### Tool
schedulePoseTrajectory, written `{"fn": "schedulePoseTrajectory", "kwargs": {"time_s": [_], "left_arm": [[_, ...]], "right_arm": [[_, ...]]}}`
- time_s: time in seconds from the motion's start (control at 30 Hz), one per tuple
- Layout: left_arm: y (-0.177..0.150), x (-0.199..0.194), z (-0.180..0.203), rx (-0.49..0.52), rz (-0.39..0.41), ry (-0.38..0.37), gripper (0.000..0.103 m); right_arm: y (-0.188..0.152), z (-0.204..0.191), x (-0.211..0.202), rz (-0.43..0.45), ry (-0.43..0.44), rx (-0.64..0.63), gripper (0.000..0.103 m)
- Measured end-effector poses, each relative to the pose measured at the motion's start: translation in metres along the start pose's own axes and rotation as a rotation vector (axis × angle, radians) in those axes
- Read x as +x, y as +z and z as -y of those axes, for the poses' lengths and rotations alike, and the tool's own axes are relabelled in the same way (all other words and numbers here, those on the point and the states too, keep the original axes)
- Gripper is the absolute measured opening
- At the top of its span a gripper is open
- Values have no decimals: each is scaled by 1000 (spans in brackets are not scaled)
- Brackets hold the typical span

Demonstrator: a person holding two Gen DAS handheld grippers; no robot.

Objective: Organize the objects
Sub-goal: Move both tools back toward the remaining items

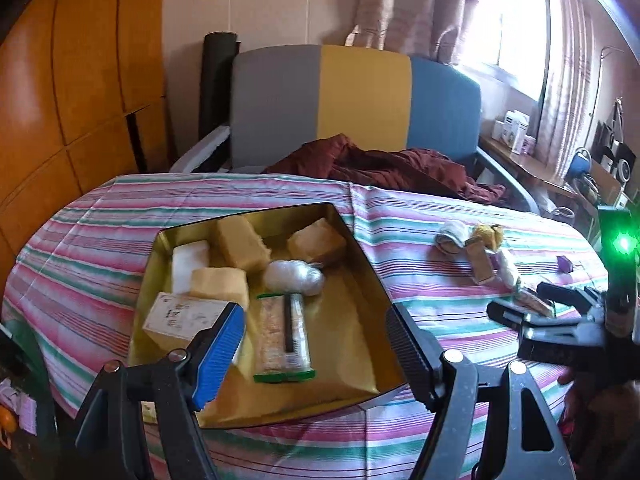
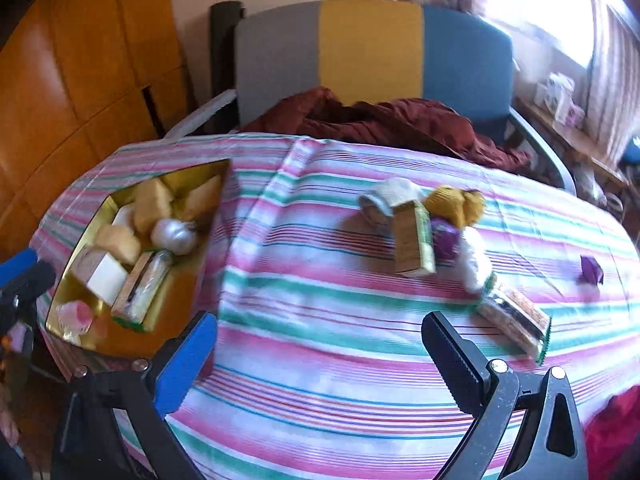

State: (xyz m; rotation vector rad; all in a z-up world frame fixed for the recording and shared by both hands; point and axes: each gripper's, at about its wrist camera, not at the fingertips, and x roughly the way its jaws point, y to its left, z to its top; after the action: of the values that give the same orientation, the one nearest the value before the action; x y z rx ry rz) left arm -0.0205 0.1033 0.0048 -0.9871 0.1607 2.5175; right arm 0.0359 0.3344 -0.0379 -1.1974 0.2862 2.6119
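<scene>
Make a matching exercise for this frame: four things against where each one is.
Things:
1. white ball
2. purple scrap
3. maroon cloth
4. cracker pack

Places:
A. alone on the sheet, far right
B. inside the gold tin
C. on the chair
D. on the sheet, just past the right gripper

Pairs: 1-B, 2-A, 3-C, 4-D

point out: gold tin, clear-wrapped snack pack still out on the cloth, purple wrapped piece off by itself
gold tin [image 2: 187,276], right wrist view, bare floor.
snack pack [image 2: 516,322], right wrist view, wrapper middle.
purple piece [image 2: 591,269], right wrist view, centre.
</scene>
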Motion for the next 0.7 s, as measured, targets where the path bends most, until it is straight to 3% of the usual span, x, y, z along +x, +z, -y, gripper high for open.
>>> {"fn": "schedulePoseTrajectory", "kwargs": {"time_s": [0.3,0.43,0.7], "left_arm": [[4,11,27,48,-36,-79,74],[8,19,45,82,-53,-113,74],[19,41,89,158,-81,-157,74]], "right_arm": [[24,98,-11,50,-159,122,103],[19,149,-5,79,-227,235,103],[6,200,-2,73,-221,447,103]]}}
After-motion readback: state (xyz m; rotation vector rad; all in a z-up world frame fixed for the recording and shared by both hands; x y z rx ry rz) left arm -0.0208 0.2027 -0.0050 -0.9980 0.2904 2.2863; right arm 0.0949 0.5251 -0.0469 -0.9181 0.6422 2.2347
